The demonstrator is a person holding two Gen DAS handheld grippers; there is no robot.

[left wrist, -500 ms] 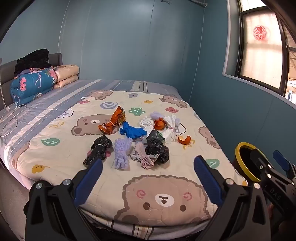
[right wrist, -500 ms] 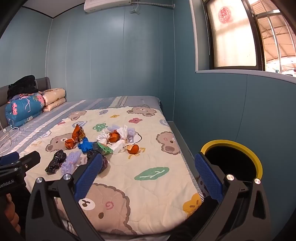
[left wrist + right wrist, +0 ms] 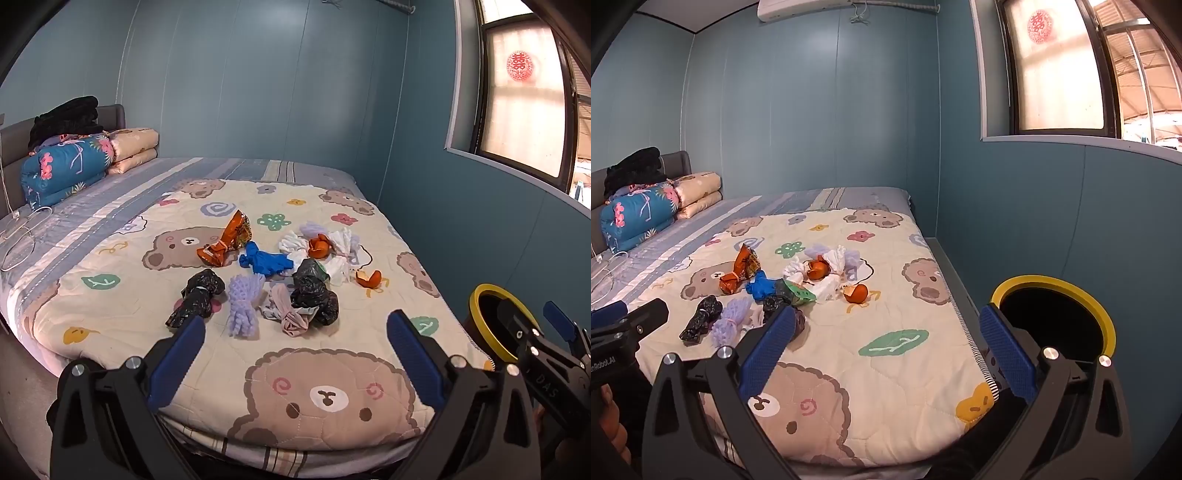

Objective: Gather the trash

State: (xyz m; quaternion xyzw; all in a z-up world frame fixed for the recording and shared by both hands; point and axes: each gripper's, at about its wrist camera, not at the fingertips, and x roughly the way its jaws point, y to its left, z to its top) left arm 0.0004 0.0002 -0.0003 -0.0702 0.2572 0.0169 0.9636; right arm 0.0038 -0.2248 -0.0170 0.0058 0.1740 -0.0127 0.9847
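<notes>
Bedroom, bear-print quilt (image 3: pixel 332 402) spread over a bed; trash lot scattered mid-quilt, none yet collected. Left gripper (image 3: pixel 295 354): jaws fully apart, nothing between them, held at the near edge of the bed and tilted down toward the pile. Right gripper (image 3: pixel 886 350): jaws likewise apart and empty, held further right, with the yellow-rimmed bin (image 3: pixel 1108 325) on the floor just beyond its right finger. Items, near to far in the left view: black bag, knotted (image 3: pixel 197 297); lilac foam netting (image 3: pixel 243 304); pinkish rag (image 3: pixel 291 314); second black bag (image 3: pixel 314 291); blue glove (image 3: pixel 264 260); orange snack wrapper (image 3: pixel 229 240); white tissue cluster (image 3: pixel 332 251) with an orange peel (image 3: pixel 319 247) lying among it; a second peel (image 3: pixel 369 277) apart at the right edge of the pile. A green packet (image 3: pixel 799 291) shows only in the right view. Governing relation: the nearest row (black bag, netting, rag) lies straight ahead of the left gripper, just beyond its fingertips; the netting's long axis runs near-to-far, roughly along the gripper's line of sight, so open jaws would straddle it across its narrow width. The left gripper is judged nearer to this row; the right gripper is nearer the loose peel and the bin. Bin stands right of the bed, well apart from the pile.
</notes>
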